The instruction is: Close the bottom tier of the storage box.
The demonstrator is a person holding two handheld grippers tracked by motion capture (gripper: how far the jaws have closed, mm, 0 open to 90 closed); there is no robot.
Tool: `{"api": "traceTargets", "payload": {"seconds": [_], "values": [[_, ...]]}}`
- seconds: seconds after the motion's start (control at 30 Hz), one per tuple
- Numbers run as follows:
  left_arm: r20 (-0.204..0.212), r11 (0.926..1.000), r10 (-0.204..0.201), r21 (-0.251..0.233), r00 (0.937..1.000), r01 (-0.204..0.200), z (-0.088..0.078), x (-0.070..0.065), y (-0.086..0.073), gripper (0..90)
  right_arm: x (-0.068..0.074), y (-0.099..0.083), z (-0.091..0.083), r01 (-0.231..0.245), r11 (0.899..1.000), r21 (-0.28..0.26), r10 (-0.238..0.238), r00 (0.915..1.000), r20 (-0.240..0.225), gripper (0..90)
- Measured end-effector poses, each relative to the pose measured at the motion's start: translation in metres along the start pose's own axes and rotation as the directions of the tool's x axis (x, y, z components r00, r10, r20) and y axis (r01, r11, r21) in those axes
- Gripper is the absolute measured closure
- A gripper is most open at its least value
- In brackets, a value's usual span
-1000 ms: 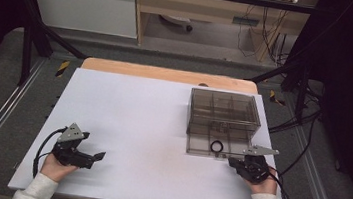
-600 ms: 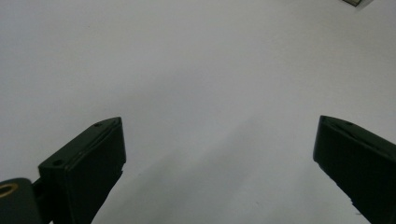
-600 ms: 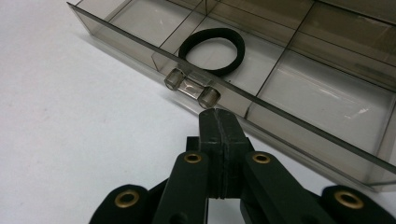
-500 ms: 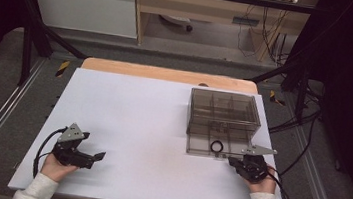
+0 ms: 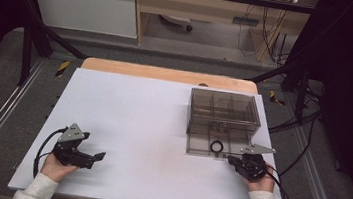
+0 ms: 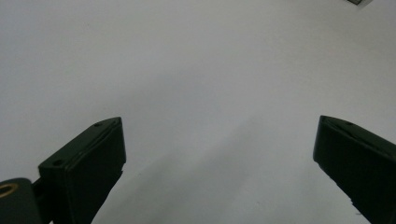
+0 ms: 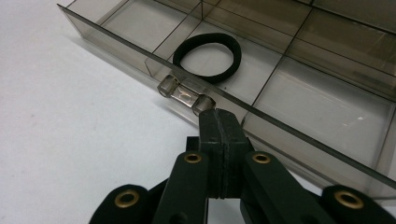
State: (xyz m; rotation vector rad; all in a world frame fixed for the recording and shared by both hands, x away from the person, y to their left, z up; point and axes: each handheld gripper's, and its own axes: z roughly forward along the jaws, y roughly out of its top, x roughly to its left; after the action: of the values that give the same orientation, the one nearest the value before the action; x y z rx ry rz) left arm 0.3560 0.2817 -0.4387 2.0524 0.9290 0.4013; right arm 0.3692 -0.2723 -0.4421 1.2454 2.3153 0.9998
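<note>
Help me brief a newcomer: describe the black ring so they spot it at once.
On the white table, find the smoky clear drawer organizer at the far right. Its pulled-out drawer holds a black elastic ring, lying flat in the compartment just behind the clear handle; the neighbouring compartments are bare.

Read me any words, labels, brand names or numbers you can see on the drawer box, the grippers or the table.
None can be read.
Smoky clear drawer box: no print shows on it.
Its clear handle: a faint mark inside, too small to read.
Black band in the drawer: plain.
Left gripper and right gripper: no lettering.
White table: bare of text.
Small plate on the far shelf: too blurred.
</note>
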Motion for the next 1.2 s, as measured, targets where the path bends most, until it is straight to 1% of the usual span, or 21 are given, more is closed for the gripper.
{"api": "traceTargets", "payload": {"seconds": [0.2, 0.57, 1.2], "values": [[0.001, 1.0000, 0.000, -0.001, 1.0000, 0.000, -0.0002, 0.0000, 0.0000, 2.4, -0.0003, 0.0003, 0.0026, 0.004, 1.000, -0.003, -0.004, 1.0000, 0.002, 90.0], [-0.001, 1.0000, 0.000, -0.001, 1.0000, 0.000, 0.0000, -0.0002, 0.0001, 2.4, 0.0005, 0.0010, 0.0076, 0.015, 1.000, 0.007, -0.016, 0.9999, 0.006, 90.0], [-0.001, 1.0000, 0.000, -0.001, 1.0000, 0.000, 0.0001, 0.0000, 0.0001, 2.4, 0.0000, 0.0025, 0.0104, 0.035, 0.999, 0.007, -0.036, 0.9992, 0.017, 90.0]]}}
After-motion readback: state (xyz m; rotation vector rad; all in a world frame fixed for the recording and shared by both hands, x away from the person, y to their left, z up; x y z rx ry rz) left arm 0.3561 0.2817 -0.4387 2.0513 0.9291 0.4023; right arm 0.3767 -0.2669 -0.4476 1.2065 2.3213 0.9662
